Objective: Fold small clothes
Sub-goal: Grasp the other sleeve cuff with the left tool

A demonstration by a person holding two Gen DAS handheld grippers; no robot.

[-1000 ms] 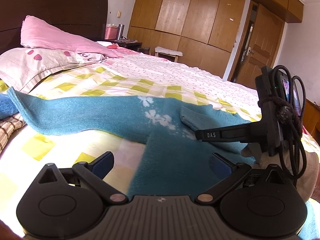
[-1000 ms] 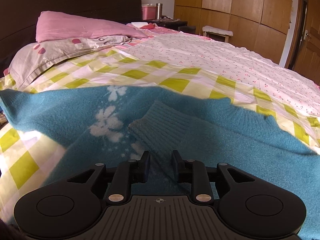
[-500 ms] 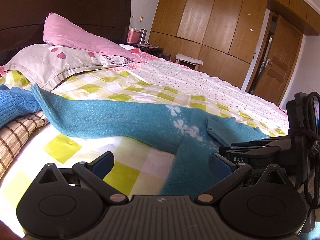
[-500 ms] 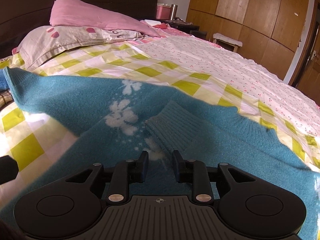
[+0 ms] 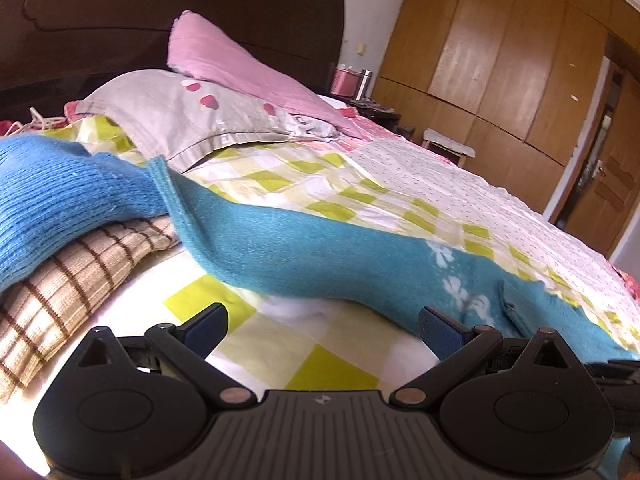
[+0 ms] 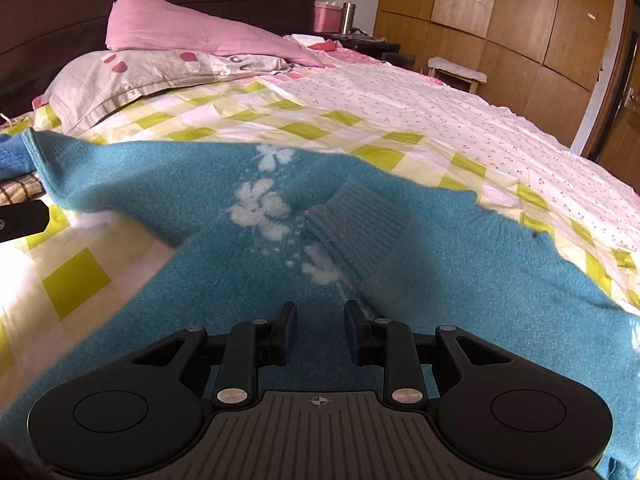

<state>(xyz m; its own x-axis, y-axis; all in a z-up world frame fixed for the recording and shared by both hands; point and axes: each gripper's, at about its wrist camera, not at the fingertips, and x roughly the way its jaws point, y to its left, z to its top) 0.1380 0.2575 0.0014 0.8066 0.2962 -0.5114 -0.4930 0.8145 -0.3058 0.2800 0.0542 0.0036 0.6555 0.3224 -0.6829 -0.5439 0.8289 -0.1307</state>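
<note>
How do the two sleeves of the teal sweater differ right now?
The left sleeve stretches straight out over the checked bedsheet, cuff beside the blue knit. The right sleeve is folded across the chest, cuff beside the white flowers. Both lie flat, ungripped.

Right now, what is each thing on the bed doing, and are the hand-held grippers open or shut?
Teal sweater: spread flat, one sleeve folded across its body.
Outstretched sleeve: not folded.
Left hand-held gripper: wide open, empty.
Right hand-held gripper: partly open, empty, over the sweater.
Blue knit: lying on the plaid garment.
</note>
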